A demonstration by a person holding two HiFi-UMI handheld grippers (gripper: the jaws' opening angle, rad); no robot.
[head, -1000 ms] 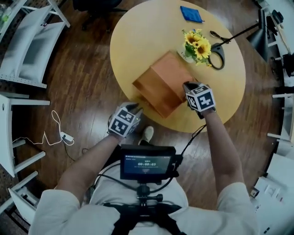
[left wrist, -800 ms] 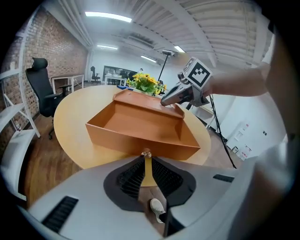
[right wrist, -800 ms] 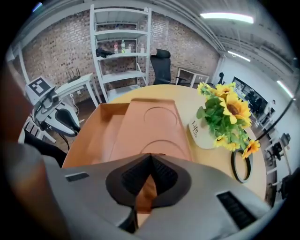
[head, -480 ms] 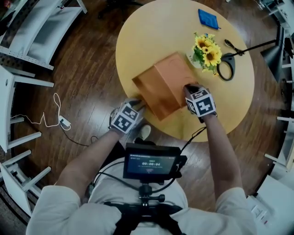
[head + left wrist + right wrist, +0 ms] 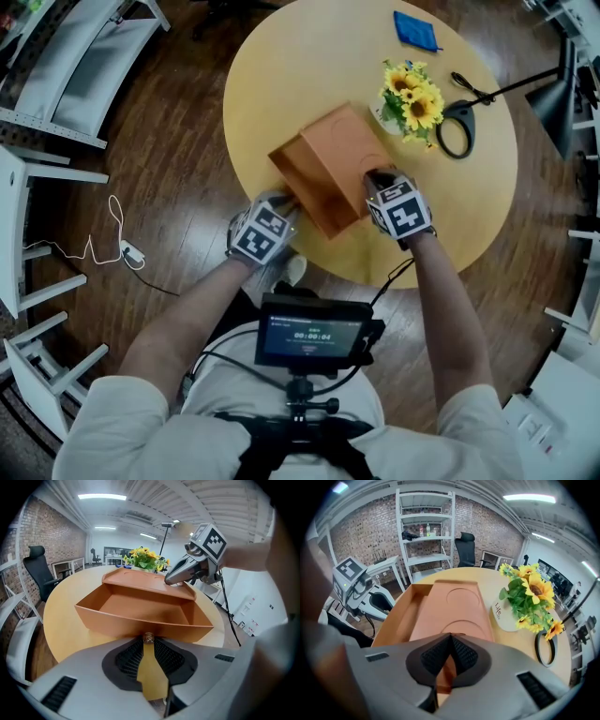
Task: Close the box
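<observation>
Two tongs meet the cardboard box [image 5: 314, 178] by the round table's [image 5: 281, 66] near edge. My right tongs [image 5: 373, 177], pressed together, touch its half-raised lid [image 5: 345, 141]. My left tongs [image 5: 282, 202] are closing on nothing beside its open wall.

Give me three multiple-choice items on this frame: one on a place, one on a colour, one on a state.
1. Where do the sunflowers stand?
A. on the table beside the box
B. inside the box
C. on the floor

2. What colour is the cloth at the table's far edge?
A. red
B. blue
C. green

3. How is the box's lid?
A. flat shut
B. raised, inside showing
C. lying on the floor

Key:
1 A: they sit on the tabletop next to the box.
2 B: it is plainly blue.
3 B: the left gripper view looks into the open box.
</observation>
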